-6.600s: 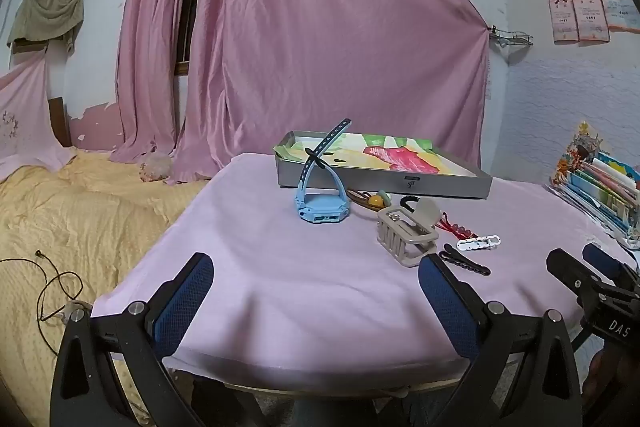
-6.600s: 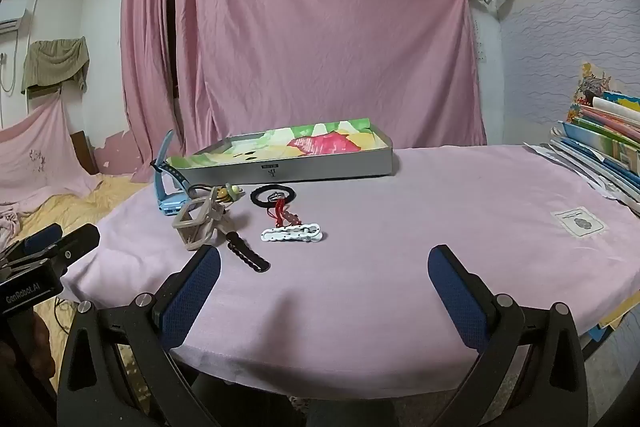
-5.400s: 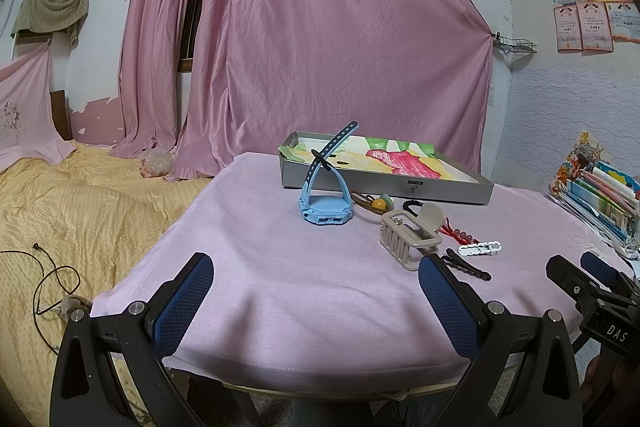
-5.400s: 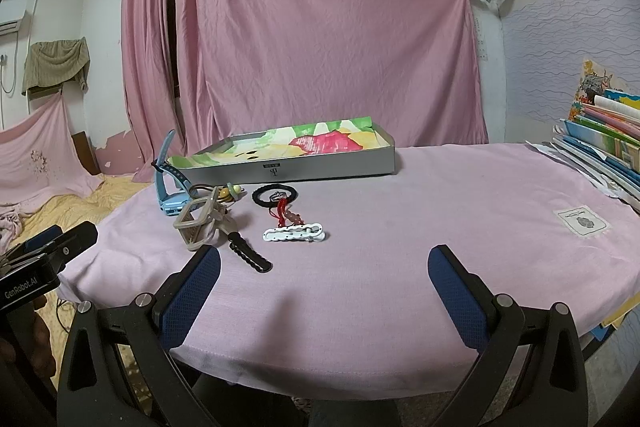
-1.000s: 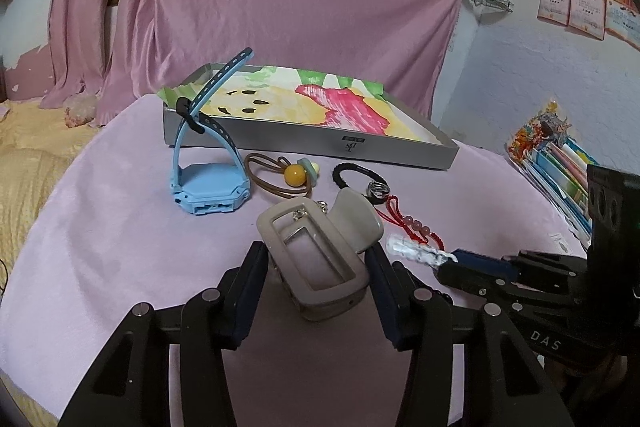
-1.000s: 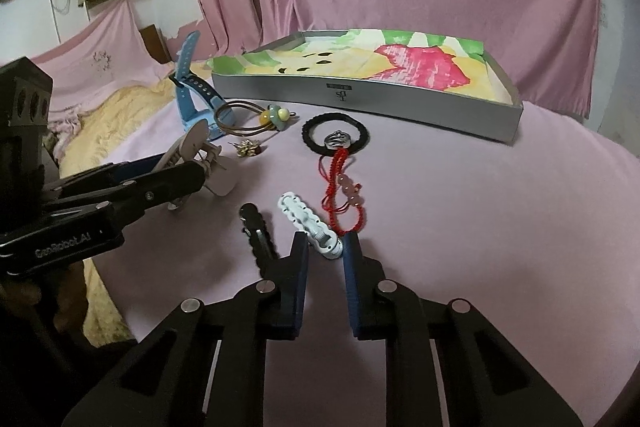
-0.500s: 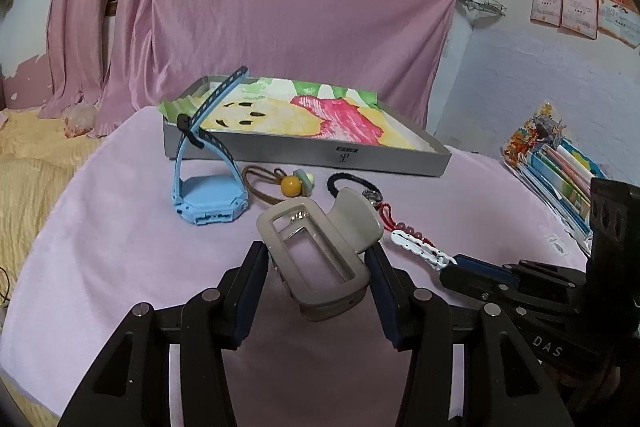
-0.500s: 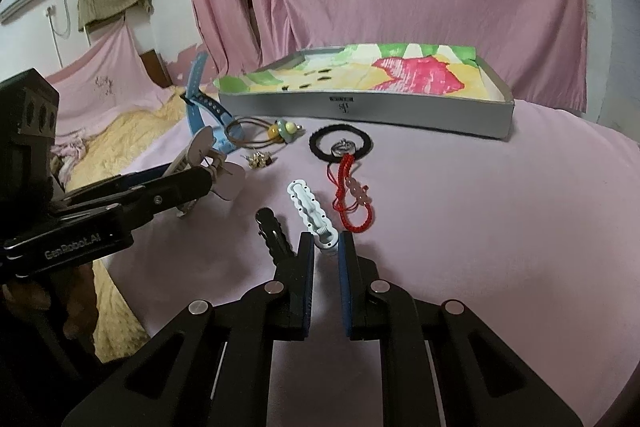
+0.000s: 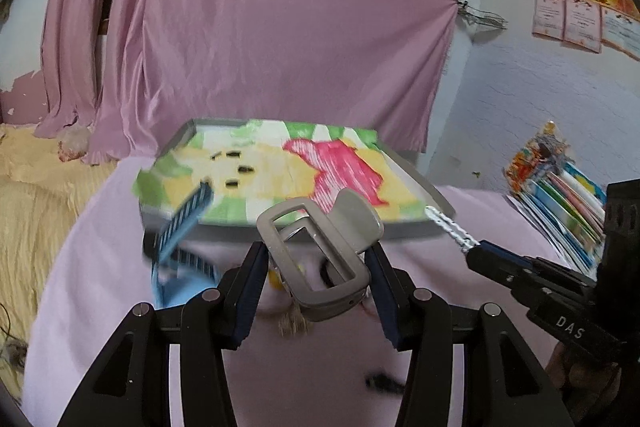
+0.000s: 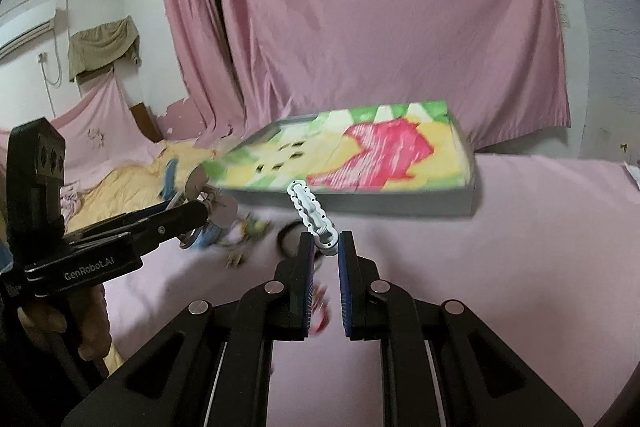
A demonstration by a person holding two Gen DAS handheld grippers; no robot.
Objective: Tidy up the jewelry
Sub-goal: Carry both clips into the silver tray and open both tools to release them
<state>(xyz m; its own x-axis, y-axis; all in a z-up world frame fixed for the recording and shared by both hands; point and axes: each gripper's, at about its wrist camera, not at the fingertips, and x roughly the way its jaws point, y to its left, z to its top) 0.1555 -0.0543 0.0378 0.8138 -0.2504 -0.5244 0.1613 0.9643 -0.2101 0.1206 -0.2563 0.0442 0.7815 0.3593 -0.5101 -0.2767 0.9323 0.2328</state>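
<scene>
My left gripper is shut on a beige claw hair clip and holds it in the air in front of the grey tray with a colourful paper lining. My right gripper is shut on a white wavy hair clip, lifted and pointing at the tray. The white clip also shows in the left wrist view. The left gripper with the beige clip shows at the left in the right wrist view.
On the pink tablecloth lie a blue watch, a black hair clip, a black hair tie and a red bead bracelet, all blurred. A stack of books stands at the right.
Both grippers have lifted their clips off the table and moved forward, closer to the tray. The view is blurred by the motion.
</scene>
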